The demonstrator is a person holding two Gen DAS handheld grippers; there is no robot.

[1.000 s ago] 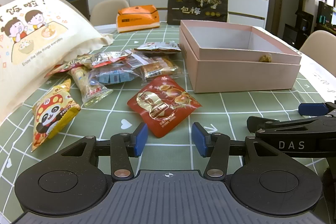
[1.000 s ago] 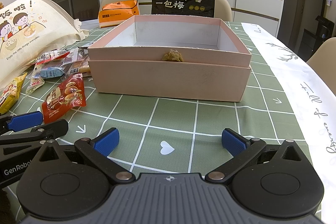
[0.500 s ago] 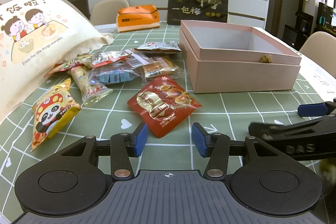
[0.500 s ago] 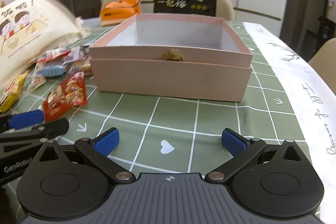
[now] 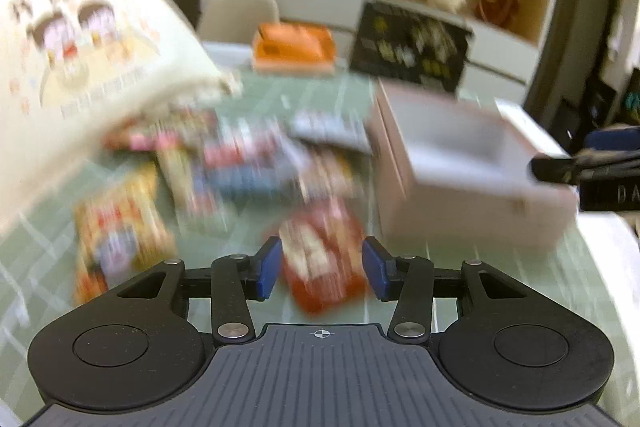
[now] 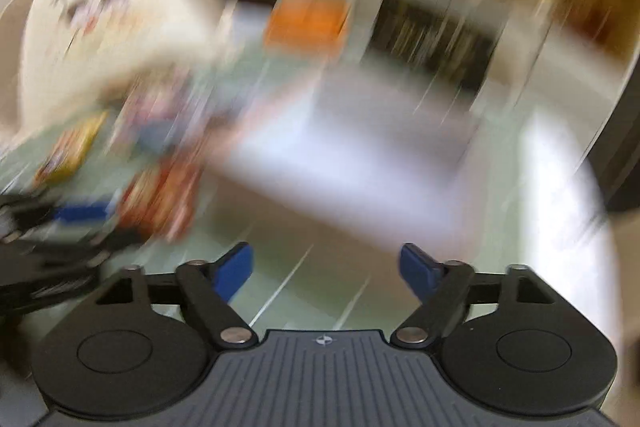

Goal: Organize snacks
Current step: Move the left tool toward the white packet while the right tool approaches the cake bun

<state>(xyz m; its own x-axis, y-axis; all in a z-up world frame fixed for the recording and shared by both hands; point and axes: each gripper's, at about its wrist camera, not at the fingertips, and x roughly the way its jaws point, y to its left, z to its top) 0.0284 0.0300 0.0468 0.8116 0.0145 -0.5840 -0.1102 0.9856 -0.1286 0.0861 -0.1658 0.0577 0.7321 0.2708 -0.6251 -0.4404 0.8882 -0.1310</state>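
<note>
Both views are motion-blurred. My left gripper [image 5: 322, 271] hangs above the green checked table, its jaws closing. A red snack pack [image 5: 320, 259] lies on the table and shows through the gap; the pads do not press on it. Beyond it lie several loose snack packs [image 5: 240, 155] and a yellow panda pack [image 5: 120, 227]. The open pink box [image 5: 460, 163] stands to the right. My right gripper [image 6: 328, 271] is raised before the pink box [image 6: 340, 155], jaws wide and closing, nothing between them. The red pack [image 6: 160, 195] lies to its left.
A cream printed cloth bag [image 5: 80, 67] lies at the left. An orange box [image 5: 294, 47] and a black package [image 5: 412, 47] stand at the table's far end. A white runner [image 5: 612, 267] covers the right edge. A chair [image 5: 240, 11] stands behind.
Both grippers have lifted and rolled, so both views now tilt and blur. The right jaws have narrowed. The red pack now lines up with the left gripper's gap.
</note>
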